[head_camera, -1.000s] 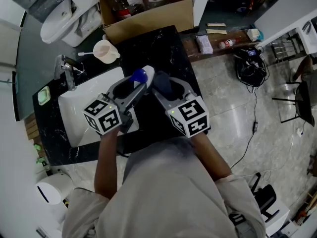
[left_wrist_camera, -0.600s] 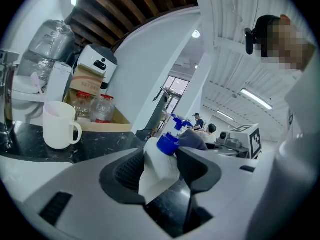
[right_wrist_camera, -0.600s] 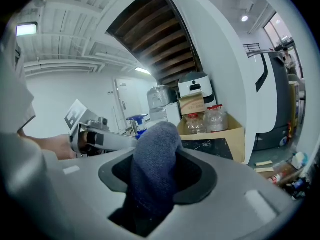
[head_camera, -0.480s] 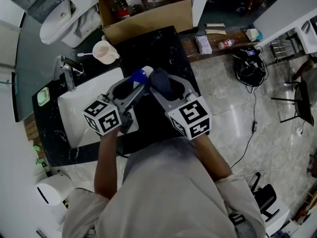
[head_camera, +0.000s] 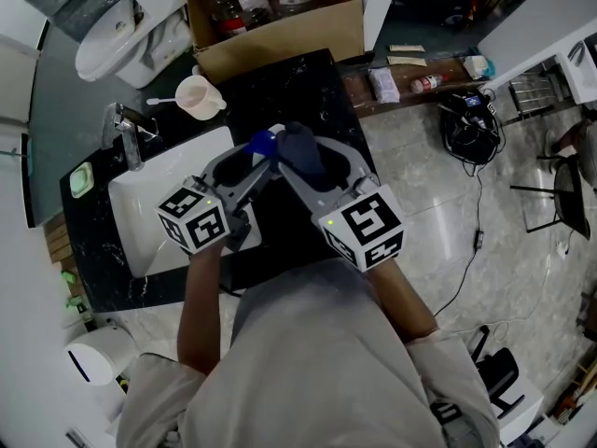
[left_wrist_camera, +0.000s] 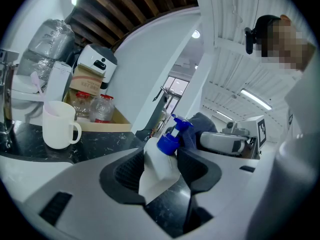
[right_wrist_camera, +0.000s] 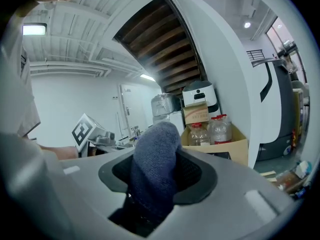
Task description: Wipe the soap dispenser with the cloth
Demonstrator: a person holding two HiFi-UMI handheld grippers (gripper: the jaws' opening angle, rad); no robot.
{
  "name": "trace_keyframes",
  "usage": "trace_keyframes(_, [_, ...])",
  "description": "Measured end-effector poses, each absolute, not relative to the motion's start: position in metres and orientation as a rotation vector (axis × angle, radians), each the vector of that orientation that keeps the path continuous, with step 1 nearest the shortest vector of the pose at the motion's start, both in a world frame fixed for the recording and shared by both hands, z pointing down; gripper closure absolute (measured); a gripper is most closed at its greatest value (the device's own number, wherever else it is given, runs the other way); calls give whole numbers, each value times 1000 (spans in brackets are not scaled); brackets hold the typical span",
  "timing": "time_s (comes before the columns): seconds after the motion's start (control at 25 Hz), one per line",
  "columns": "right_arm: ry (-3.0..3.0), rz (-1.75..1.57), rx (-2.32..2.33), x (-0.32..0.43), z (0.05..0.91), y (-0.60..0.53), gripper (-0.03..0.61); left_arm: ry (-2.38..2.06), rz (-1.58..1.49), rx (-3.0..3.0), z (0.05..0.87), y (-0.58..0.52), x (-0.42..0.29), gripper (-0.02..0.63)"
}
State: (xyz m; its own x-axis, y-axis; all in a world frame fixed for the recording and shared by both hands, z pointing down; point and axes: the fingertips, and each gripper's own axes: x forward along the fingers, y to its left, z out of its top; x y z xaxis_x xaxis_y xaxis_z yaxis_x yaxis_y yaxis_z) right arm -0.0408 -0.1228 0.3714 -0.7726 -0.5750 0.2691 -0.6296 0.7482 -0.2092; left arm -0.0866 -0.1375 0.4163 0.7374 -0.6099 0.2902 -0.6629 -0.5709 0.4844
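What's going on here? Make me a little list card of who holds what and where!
Left gripper: shut on white plastic soap dispenser with blue pump top
Right gripper: shut on dark blue fuzzy cloth
Cloth position: right beside the pump top, seemingly touching
Underneath: black marble counter beside white sink
Nearby: white mug, cardboard box of bottles
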Motion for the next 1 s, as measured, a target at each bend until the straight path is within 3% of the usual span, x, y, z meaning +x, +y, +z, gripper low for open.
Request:
trace_keyframes(0.64, [-2923,274,939,-46,311,-116,402,-957,112,2362,416,-137,-87,403])
trace_keyframes(1.0, [-2876,285,898,-62,330,-121,402,-954,109,2360,416,-137,-87,403])
